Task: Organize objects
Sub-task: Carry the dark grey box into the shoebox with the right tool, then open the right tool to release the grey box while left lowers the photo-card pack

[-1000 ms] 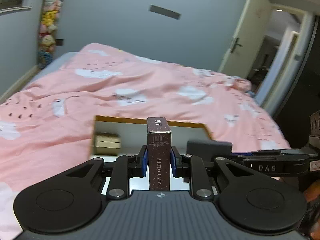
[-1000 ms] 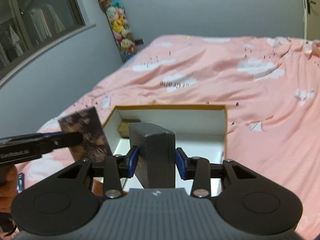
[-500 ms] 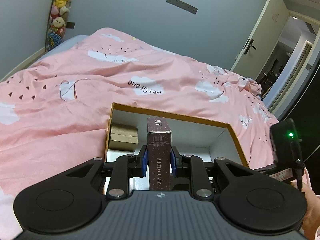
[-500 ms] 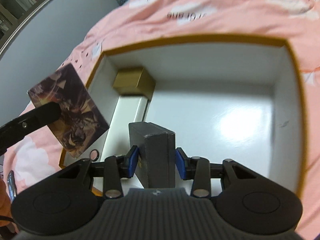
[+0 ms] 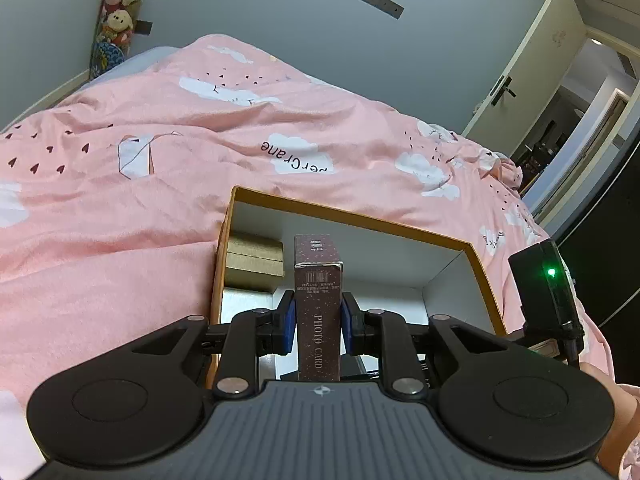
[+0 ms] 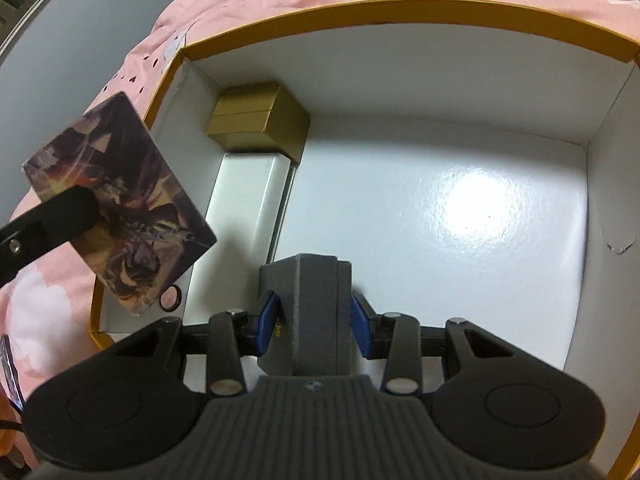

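Observation:
A yellow-rimmed open box with a white inside lies on the pink bed. My left gripper is shut on a dark maroon photo card box, held upright over the box's near left side; the right wrist view shows its illustrated face. My right gripper is shut on a dark grey box and points steeply down into the yellow-rimmed box, low over its white floor. A gold box and a long white box sit along the left inner wall.
A pink bedspread with clouds surrounds the box. The box's right half shows bare white floor. A small black ring lies near the left wall. Plush toys hang in the far corner; a door stands open at right.
My right gripper has tipped downward and sunk into the yellow-rimmed box with the grey box. My left gripper has moved closer over the box's left edge, still holding the photo card box.

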The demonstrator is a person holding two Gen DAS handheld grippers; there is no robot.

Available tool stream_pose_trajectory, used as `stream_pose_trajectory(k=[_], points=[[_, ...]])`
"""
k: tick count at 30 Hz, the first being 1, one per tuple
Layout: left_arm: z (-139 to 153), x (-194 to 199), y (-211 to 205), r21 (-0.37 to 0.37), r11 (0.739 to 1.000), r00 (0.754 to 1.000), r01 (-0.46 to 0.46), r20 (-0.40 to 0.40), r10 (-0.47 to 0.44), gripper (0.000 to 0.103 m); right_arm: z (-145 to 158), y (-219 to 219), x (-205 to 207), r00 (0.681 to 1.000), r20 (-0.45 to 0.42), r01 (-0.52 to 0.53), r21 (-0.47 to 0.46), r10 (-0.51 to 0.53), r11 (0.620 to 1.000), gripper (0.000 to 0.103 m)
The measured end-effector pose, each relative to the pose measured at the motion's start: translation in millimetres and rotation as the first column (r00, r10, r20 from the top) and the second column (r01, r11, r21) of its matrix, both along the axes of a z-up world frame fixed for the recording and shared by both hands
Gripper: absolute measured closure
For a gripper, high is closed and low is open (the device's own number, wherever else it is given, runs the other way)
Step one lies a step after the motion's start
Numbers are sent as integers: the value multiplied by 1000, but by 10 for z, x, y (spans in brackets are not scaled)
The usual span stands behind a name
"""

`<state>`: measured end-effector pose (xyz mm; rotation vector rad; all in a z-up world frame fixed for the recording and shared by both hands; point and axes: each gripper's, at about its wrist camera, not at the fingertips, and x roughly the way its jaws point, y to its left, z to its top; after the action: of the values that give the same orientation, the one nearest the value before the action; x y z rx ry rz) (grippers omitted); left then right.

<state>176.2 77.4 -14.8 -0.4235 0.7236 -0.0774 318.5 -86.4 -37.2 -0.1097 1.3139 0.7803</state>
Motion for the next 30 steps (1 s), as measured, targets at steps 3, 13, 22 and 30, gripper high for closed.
stream_pose_trajectory(k=[3, 13, 22, 30], points=[[-20, 4, 6, -8, 1000, 1000, 1, -7, -1, 78, 15, -6, 5, 1000, 27, 11, -42, -10, 999, 60], [-52, 15, 77, -43, 999, 1000, -5, -20, 4, 78, -60, -133, 37, 999, 21, 29, -122, -27, 992, 52], [-79, 30, 113, -44, 999, 999, -15, -38, 13, 78, -191, -102, -36, 995, -98, 30, -46, -34, 998, 72], [-109, 101, -10, -62, 997, 998, 41, -54, -44, 78, -95, -127, -84, 1000, -25, -11, -63, 9, 998, 71]])
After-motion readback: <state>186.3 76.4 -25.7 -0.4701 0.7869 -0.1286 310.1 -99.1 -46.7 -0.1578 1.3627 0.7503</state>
